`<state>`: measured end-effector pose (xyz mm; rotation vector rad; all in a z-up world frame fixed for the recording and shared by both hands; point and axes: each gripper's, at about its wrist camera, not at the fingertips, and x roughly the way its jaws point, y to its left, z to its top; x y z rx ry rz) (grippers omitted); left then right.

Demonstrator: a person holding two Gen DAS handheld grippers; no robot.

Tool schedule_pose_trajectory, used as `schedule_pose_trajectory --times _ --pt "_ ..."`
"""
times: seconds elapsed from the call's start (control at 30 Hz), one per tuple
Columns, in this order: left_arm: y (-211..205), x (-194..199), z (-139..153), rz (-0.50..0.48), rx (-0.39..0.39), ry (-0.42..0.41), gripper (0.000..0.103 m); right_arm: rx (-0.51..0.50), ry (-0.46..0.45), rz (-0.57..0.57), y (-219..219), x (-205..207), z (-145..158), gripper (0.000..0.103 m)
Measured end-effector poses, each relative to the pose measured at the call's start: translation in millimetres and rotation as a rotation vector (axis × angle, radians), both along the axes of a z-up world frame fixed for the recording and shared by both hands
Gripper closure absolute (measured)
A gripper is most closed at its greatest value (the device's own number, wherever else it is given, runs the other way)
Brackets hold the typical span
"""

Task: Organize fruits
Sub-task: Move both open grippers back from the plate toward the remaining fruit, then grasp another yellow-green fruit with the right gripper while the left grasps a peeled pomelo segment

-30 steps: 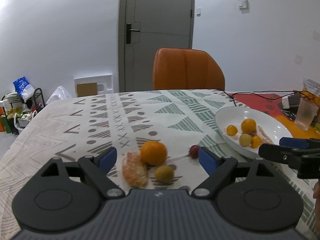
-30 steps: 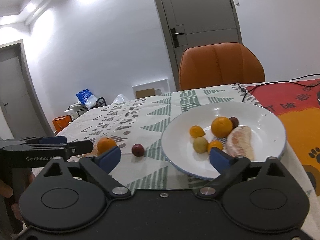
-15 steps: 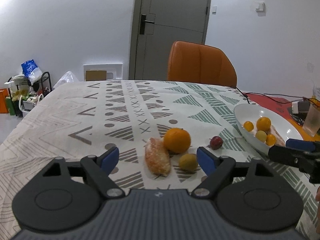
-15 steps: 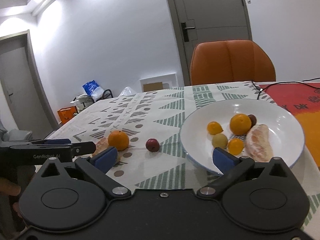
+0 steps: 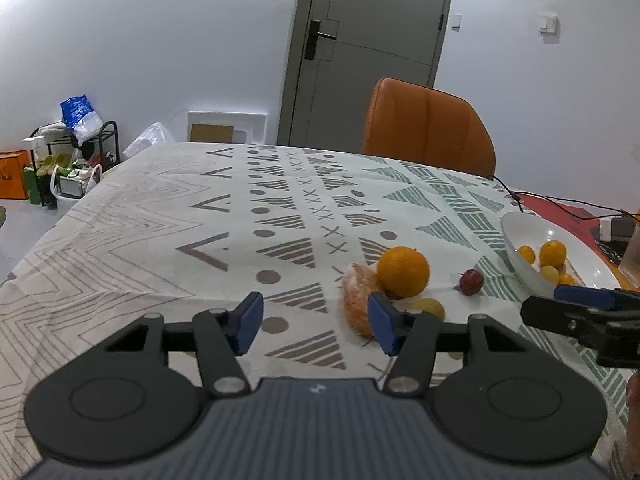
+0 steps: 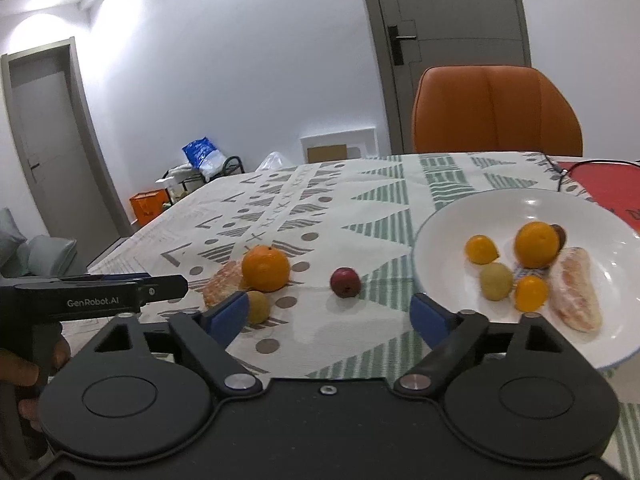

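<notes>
On the patterned tablecloth lie an orange (image 5: 403, 271) (image 6: 265, 268), a peeled citrus piece (image 5: 355, 305) (image 6: 222, 282), a small yellow-green fruit (image 5: 430, 307) (image 6: 257, 306) and a small red fruit (image 5: 471, 281) (image 6: 345, 282). A white plate (image 6: 440, 224) (image 5: 516, 248) at the right holds several small fruits and a peeled piece. My left gripper (image 5: 316, 324) is open and empty, just left of the loose fruit. My right gripper (image 6: 329, 319) is open and empty, in front of the red fruit.
An orange chair (image 5: 428, 128) (image 6: 496, 110) stands at the table's far side before a grey door. A red mat (image 5: 560, 210) with cables lies beyond the plate. A glass (image 5: 632, 264) stands at the far right. Bags and a rack (image 5: 68, 152) sit on the floor at left.
Both grippers have swung to the left. The loose fruit now sits to the right of my left gripper, and the plate has shifted right in the right wrist view.
</notes>
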<state>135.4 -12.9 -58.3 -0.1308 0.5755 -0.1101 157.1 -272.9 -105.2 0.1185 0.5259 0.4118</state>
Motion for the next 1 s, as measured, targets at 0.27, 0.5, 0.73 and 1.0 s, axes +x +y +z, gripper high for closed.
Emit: schedule_pose_trajectory --times 0.27,0.5,0.73,1.0 --pt "13 2 -2 0.008 -0.018 0.014 0.053 -0.014 0.022 0.052 20 11 -3 0.031" --pt "21 4 -2 0.015 -0.028 0.015 0.054 -0.022 0.054 0.104 39 21 -8 0.042" --pt "26 7 -3 0.033 -0.038 0.012 0.053 -0.027 0.086 0.139 55 32 -15 0.059" --pt "26 10 -1 0.044 -0.034 0.005 0.037 -0.017 0.108 0.149 55 35 -17 0.079"
